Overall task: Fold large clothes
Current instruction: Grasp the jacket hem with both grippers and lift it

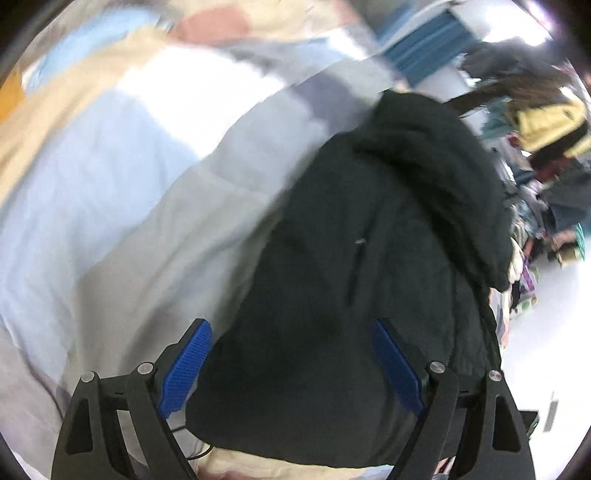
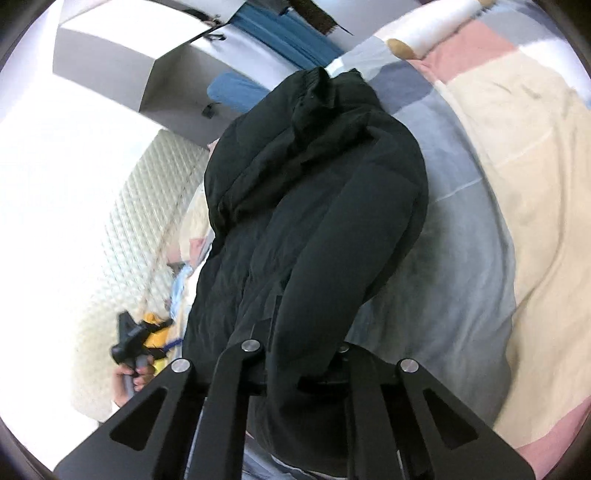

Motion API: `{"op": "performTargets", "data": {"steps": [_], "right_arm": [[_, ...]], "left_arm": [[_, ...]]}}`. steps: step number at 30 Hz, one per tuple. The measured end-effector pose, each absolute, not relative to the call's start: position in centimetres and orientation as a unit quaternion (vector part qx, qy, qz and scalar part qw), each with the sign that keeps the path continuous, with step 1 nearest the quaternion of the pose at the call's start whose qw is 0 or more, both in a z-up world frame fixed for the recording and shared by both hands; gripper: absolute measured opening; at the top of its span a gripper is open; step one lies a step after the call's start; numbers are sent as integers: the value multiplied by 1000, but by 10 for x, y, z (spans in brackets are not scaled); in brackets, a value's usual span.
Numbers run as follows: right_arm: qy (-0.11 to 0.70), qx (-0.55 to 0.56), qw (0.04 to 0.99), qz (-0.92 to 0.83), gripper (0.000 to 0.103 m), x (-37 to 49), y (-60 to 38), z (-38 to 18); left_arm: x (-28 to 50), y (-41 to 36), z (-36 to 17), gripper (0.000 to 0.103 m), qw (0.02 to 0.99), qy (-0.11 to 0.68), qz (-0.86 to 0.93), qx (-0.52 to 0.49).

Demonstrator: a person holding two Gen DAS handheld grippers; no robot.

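A black padded jacket (image 1: 362, 266) lies on a bed covered by a checked quilt (image 1: 147, 177). My left gripper (image 1: 291, 365) is open, its blue pads (image 1: 184, 369) spread wide just above the jacket's near end, holding nothing. In the right wrist view the jacket (image 2: 303, 206) stretches away from the camera, and a thick sleeve or fold of it runs down between the arms of my right gripper (image 2: 299, 369). The fingers are hidden under the fabric and appear shut on it. The left gripper also shows in the right wrist view (image 2: 136, 339), held in a hand beside the jacket.
The quilt (image 2: 498, 184) has grey, cream and pink patches. A white padded wall panel (image 2: 147, 221) borders the bed. Blue fabric (image 2: 273, 26) and a pile of mixed clothes (image 1: 546, 147) lie beyond the bed's edge. White floor (image 1: 546, 332) lies beside it.
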State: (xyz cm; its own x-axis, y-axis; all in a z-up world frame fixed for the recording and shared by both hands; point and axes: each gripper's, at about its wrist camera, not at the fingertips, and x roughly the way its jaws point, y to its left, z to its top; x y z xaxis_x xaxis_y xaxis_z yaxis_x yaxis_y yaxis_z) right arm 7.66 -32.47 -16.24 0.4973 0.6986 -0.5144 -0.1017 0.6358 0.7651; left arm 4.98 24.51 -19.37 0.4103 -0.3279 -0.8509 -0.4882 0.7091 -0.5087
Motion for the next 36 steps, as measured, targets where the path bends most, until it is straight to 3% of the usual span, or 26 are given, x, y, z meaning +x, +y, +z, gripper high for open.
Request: {"op": "performTargets", "data": {"steps": [4,8,11,13,17,22,27,36], "right_arm": [[474,361,771,225,9,89,-323,-179],[520,389,735,197,18,93,-336,-196],[550,413,702,186,35,96,-340,-216],[565,420,688,180,53,99,-341,-226],[571,405,687,192,65,102,-332,-225],[513,412,708,255,72,99,-323,-198],[444,412,730,318,88,92,-316,-166],[569,348,725,172,98,103,-313,-216]], "left_arm": [[58,240,-225,88,715,570,65,-401],[69,233,-242,88,701,588,71,-398],[70,230,-241,88,702,583,58,-405],[71,228,-239,88,702,570,24,-427],[72,215,-220,88,717,521,-83,-456],[67,207,-191,88,737,453,-179,-468],[80,203,-218,88,716,511,-111,-462],[90,196,-247,87,715,551,-43,-428]]}}
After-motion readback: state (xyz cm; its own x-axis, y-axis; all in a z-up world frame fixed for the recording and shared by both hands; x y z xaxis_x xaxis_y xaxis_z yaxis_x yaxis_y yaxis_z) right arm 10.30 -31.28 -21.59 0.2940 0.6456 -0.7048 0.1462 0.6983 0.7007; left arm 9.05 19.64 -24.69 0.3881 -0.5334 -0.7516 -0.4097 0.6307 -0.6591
